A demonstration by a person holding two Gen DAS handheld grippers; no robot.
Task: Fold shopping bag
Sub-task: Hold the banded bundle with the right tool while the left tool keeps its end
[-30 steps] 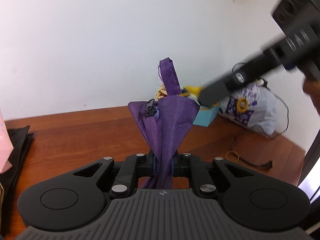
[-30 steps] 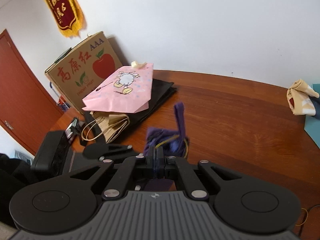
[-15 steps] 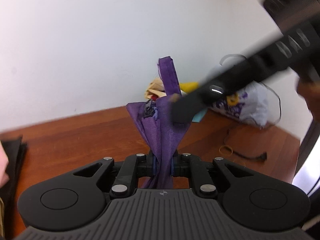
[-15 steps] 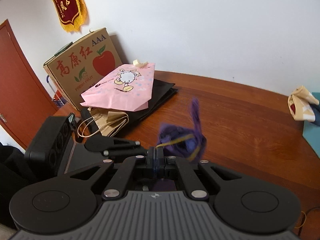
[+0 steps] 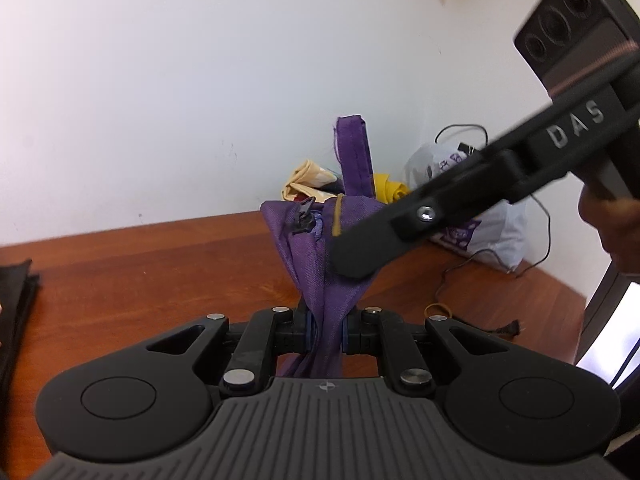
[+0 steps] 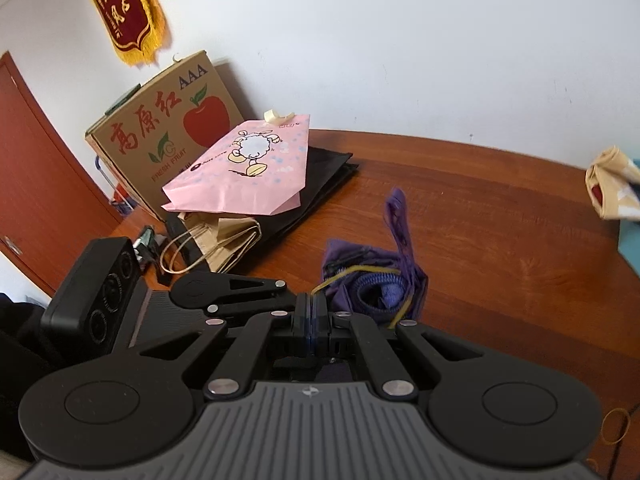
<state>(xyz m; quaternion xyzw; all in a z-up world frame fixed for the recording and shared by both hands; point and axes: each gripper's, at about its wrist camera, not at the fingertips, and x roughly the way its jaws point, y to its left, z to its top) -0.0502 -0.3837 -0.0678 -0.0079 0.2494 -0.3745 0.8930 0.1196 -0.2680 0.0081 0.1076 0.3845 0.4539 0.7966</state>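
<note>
Your left gripper (image 5: pixel 325 330) is clamped on the purple bag (image 5: pixel 320 256), which is bunched into a tight bundle and stands up out of the jaws above the wooden table (image 5: pixel 140 264). A single strap (image 5: pixel 354 156) rises upright from the top of the bundle, and a black zip pull (image 5: pixel 303 216) hangs at its upper left edge. A yellow rubber band (image 5: pixel 338 216) lies across the cloth near the top.

Your right gripper (image 6: pixel 311 312) has its jaws pressed fully together, and the band (image 6: pixel 352 274) runs out from between its fingertips and loops round the bundle (image 6: pixel 372 280); the pinch itself is too small to confirm. In the left view, that gripper reaches in from the upper right, its dark finger (image 5: pixel 360 258) touching the right side of the cloth, with part of your hand (image 5: pixel 612 220) at the frame's edge.

Behind the bag, by the white wall, sit a cream cloth (image 5: pixel 308 180), something yellow (image 5: pixel 390 190) and a white plastic bag (image 5: pixel 496 232) with a cable trailing past it. A spare band (image 5: pixel 439 310) lies on the table to the right. Across the table are a pink paper bag (image 6: pixel 248 172) stacked on black bags (image 6: pixel 320 184), a brown paper bag (image 6: pixel 224 244) and an apple carton (image 6: pixel 168 128), under a red pennant (image 6: pixel 120 8) on the wall.
</note>
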